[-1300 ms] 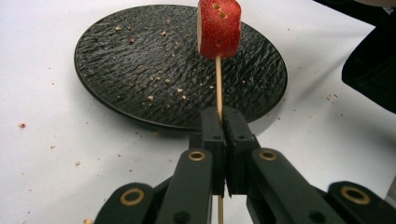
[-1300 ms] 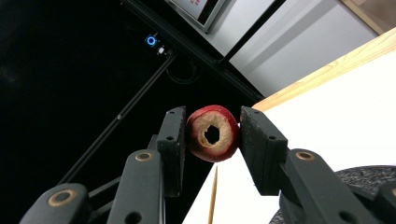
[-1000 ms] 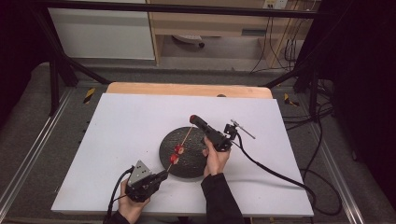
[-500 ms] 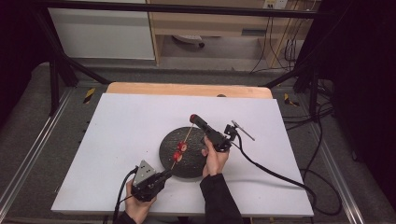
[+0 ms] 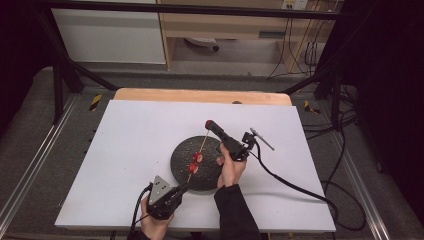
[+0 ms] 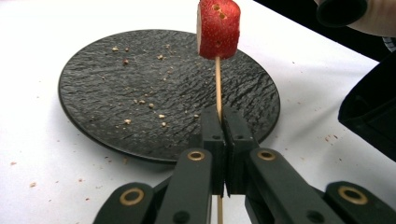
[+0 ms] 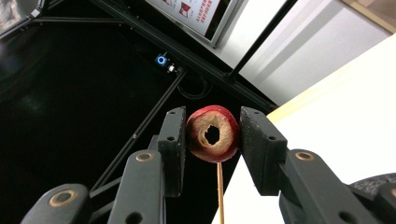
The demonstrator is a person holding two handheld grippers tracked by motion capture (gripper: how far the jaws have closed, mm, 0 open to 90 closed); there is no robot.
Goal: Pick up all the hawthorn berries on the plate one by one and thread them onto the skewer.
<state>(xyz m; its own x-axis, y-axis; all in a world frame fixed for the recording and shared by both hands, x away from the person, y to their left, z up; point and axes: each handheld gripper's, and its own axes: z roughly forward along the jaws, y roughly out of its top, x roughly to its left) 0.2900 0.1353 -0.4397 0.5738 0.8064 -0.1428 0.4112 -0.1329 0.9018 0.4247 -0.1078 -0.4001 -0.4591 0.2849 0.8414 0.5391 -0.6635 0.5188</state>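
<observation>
A thin wooden skewer [image 5: 202, 148] slants over the round black slate plate [image 5: 212, 181]. My left gripper [image 5: 185, 187] is shut on its near end, and in the left gripper view its jaws [image 6: 223, 119] pinch the skewer [image 6: 217, 84] tightly. Two strawberry pieces [image 5: 196, 162] are threaded on it, and the nearer strawberry piece [image 6: 218, 27] stands above the plate [image 6: 116, 93]. My right gripper [image 5: 210, 124] is shut on a cored red fruit piece [image 7: 212, 133] at the skewer's far tip [image 7: 219, 196]. Its pads press both sides of the piece.
The plate carries crumbs and lies on a white tabletop [image 5: 125, 150] with a wooden edge [image 5: 200, 95] at the back. A black cable [image 5: 290, 182] trails right from the right gripper. Dark frame bars and floor surround the table.
The left gripper has shifted a little to the right and forward. The skewer and its strawberry pieces have slid farther over the plate toward the right gripper, which kept still.
</observation>
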